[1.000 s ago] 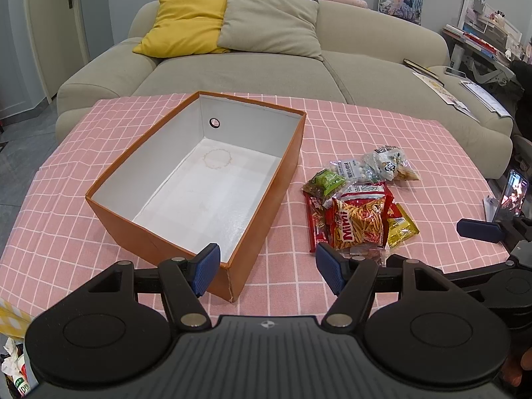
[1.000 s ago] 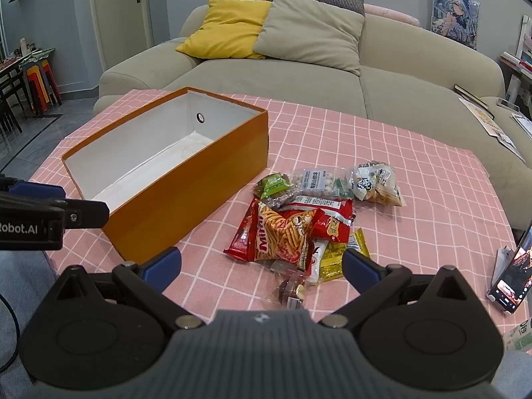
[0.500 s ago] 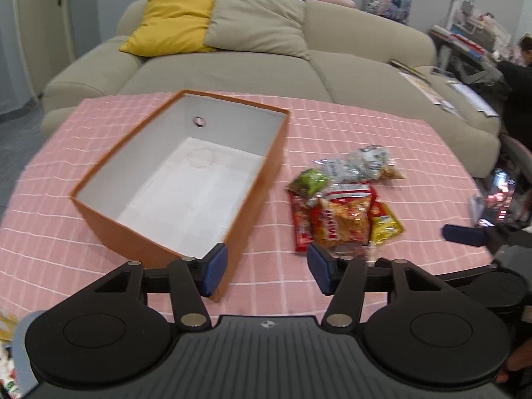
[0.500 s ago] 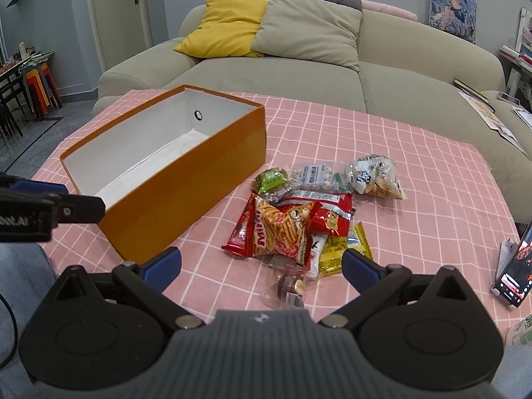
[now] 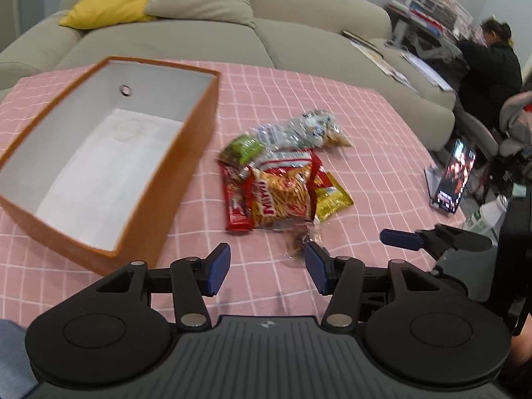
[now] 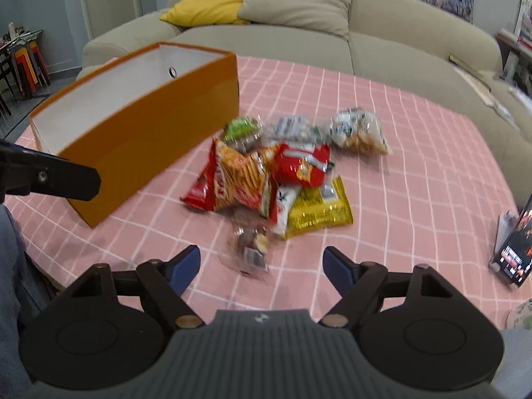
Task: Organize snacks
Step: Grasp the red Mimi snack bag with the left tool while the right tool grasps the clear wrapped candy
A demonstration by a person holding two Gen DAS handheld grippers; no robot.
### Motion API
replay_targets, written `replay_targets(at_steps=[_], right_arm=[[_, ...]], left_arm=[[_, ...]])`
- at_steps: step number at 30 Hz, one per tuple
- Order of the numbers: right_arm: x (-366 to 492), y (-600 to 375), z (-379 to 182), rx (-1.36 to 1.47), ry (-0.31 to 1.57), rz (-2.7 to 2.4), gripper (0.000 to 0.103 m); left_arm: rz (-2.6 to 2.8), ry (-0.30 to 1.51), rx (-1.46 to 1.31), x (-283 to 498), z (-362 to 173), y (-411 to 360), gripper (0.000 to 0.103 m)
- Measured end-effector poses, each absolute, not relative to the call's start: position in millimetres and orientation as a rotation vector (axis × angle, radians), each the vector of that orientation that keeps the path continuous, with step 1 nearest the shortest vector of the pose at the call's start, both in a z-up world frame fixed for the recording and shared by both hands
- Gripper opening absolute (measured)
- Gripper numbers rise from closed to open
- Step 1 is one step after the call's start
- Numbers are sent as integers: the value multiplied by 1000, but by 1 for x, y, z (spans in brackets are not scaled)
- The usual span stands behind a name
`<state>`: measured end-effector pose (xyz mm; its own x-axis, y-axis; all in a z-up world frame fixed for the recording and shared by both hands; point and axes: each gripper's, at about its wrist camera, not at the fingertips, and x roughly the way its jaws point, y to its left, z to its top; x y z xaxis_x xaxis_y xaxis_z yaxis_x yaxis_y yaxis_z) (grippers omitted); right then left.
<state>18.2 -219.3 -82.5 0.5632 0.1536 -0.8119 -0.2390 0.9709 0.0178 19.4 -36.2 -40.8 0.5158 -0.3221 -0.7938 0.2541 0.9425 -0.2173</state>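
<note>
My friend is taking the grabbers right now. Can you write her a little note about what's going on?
Left gripper: open, holding nothing; its jaws have just been closing.
Right gripper: open, empty, jaws just closing, with the small clear packet on the cloth just ahead of it.
Orange box: empty, left of the snacks.
Snack pile: all on the pink tablecloth.
Done: nothing packed.
Left: put every snack in the box.

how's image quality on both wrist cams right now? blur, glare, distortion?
Left wrist: motion blur smears the open orange cardboard box and the pile of snack packets; the left tool stays sharp. Right wrist: same smear; glare on the small clear wrapper; the right tool is crisp. Both: fisheye bends the pink checked tablecloth.
</note>
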Motion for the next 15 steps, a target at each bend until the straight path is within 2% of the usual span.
replay_targets(at_steps=[7, 15], right_arm=[[38, -215, -98, -69, 972, 249, 74], [68, -207, -121, -52, 1028, 248, 59]], left_arm=[[-348, 1033, -65, 34, -62, -45, 62], [-328, 1053, -81, 54, -71, -49, 64]])
